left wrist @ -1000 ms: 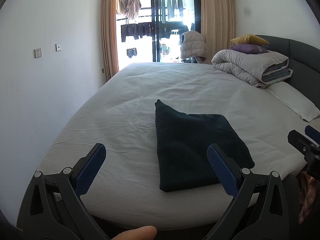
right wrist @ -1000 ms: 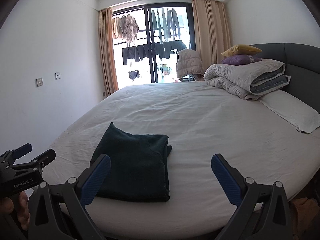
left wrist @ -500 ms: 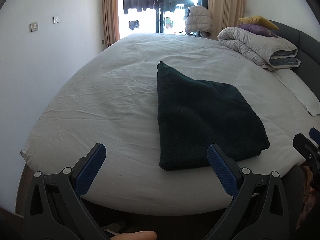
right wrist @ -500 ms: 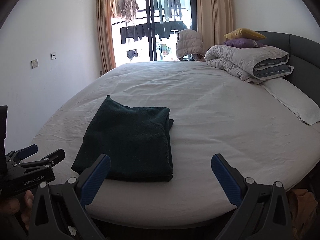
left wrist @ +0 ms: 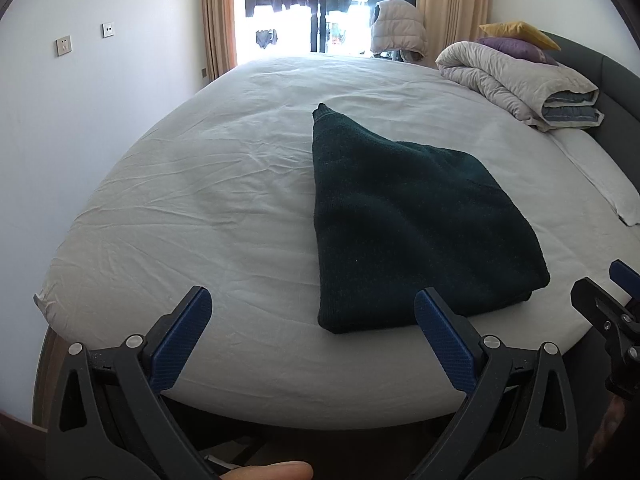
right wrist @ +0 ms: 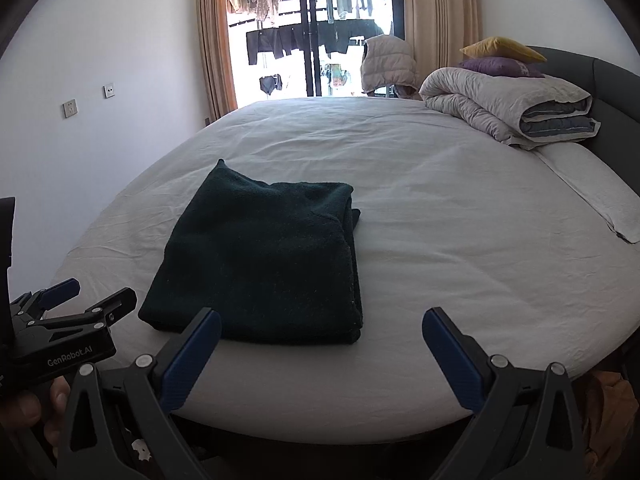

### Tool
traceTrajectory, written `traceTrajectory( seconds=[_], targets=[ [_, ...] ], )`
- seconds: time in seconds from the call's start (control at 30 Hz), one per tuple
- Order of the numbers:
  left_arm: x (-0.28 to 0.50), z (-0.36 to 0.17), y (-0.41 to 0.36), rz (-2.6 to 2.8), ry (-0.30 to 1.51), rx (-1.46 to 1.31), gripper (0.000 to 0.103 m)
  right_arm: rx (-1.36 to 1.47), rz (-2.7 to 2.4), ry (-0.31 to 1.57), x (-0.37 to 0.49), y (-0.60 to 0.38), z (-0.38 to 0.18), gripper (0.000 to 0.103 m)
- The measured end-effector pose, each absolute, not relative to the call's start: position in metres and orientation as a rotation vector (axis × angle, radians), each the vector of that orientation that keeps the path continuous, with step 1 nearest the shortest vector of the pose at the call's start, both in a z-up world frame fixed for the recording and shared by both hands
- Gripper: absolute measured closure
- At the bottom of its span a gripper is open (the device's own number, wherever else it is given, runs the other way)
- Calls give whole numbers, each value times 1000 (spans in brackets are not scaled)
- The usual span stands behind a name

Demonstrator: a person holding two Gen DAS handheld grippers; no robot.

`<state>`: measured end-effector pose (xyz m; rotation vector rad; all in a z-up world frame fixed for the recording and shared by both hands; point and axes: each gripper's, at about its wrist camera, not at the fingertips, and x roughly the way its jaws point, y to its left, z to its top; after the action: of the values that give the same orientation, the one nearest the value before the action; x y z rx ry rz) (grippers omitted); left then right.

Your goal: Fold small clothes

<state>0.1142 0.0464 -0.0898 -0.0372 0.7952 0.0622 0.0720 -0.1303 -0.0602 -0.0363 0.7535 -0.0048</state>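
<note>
**Folded garment rests at the bed's near edge, both tools empty**

The dark green garment (right wrist: 264,256) lies folded in a compact rectangle on the bed (right wrist: 460,240), close to its near edge, likely so it stays within easy reach. The left tool (left wrist: 312,336) and right tool (right wrist: 320,352) hover just off that edge, fingers spread apart and holding nothing. A rolled duvet (right wrist: 508,108) with cushions sits at the far right corner, well apart; nothing blocks the garment.

We see left gripper (left wrist: 312,312), right gripper (right wrist: 322,332): black frames, blue ribbed pads, silver screws; "GenRobot.AI" marking at 8 o'clock.
</note>
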Motion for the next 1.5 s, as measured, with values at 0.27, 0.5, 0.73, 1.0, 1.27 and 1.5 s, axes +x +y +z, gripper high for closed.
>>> traceTrajectory(
  seconds=[0.27,0.5,0.73,1.0,1.27,1.5],
  targets=[
    [115,-91,46,63,794,-37,0,-34,1,766,74,-129,-62,0],
    [116,-92,47,63,792,-38,0,-29,1,769,73,-130,-63,0],
    [116,-92,47,63,793,-37,0,-26,0,776,74,-131,-66,0],
    [117,-94,46,65,796,-37,0,-19,-1,780,74,-132,-68,0],
    [116,-94,45,67,795,-33,0,-19,-2,781,74,-132,-68,0],
    [116,-95,46,70,794,-33,0,-16,-2,783,73,-133,-68,0]
  ],
)
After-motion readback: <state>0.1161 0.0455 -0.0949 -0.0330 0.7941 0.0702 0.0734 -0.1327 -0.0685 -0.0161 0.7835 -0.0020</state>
